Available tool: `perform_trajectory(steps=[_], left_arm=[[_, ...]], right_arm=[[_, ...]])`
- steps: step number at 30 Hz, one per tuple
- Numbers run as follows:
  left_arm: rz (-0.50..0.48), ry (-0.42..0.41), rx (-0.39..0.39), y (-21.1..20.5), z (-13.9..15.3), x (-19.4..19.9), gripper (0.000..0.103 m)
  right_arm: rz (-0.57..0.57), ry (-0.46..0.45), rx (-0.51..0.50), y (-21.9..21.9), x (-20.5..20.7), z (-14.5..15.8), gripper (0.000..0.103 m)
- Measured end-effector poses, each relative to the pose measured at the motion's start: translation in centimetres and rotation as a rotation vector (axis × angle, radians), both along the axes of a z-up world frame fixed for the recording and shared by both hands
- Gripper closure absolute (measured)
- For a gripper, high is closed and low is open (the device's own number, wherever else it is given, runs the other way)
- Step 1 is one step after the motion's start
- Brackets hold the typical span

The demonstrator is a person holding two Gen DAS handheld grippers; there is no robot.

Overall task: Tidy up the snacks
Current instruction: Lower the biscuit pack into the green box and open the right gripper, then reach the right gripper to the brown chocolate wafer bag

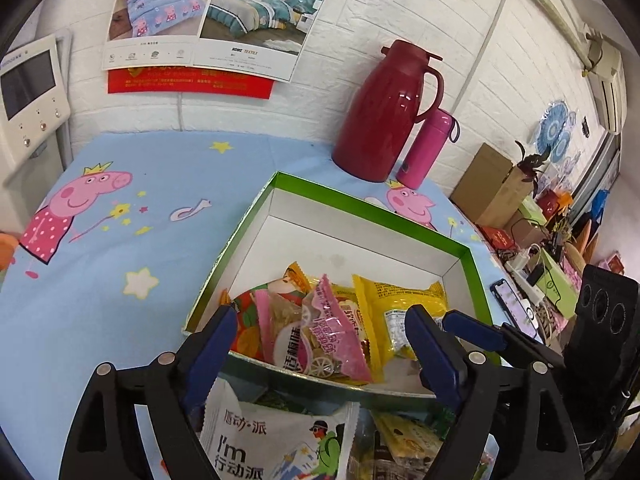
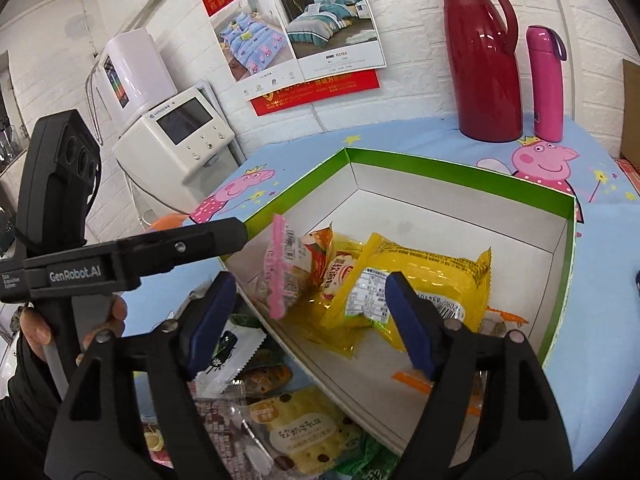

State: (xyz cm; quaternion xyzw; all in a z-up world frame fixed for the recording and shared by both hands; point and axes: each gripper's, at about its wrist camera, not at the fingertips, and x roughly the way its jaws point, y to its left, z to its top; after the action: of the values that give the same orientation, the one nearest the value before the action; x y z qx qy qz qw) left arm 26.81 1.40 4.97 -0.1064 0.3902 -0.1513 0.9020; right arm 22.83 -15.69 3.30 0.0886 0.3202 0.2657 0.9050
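Snacks (image 2: 404, 280) fill box (image 2: 452, 168); both grippers gape empty.

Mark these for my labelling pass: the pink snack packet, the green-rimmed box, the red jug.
pink snack packet (image 1: 336, 332), left wrist view, middle of its front.
green-rimmed box (image 2: 460, 170), right wrist view, far green rim.
red jug (image 2: 486, 68), right wrist view, middle of its body.

Both black two-finger grippers with blue pads hang wide apart and empty: left gripper (image 1: 322, 350), right gripper (image 2: 310, 322); a hand (image 2: 36, 332) grips the left handle.
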Motion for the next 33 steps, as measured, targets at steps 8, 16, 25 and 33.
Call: perform_trajectory(steps=[8, 16, 25, 33], left_arm=[[0.016, -0.021, 0.045, -1.0, 2.6, -5.7, 0.015], [-0.03, 0.012, 0.066, -3.3, 1.8, -11.5, 0.015], [-0.035, 0.17, 0.031, -5.3, -3.6, -12.0, 0.015], [-0.059, 0.266, -0.095, -5.3, -6.8, -10.3, 0.059]], right_arm=[[-0.024, -0.053, 0.023, -1.9, -6.3, 2.1, 0.022], [-0.047, -0.042, 0.052, -4.0, -12.3, 1.1, 0.021], [-0.07, 0.05, 0.057, -5.9, -15.4, -2.1, 0.021], [-0.057, 0.076, 0.062, -6.1, -16.1, -3.2, 0.021]])
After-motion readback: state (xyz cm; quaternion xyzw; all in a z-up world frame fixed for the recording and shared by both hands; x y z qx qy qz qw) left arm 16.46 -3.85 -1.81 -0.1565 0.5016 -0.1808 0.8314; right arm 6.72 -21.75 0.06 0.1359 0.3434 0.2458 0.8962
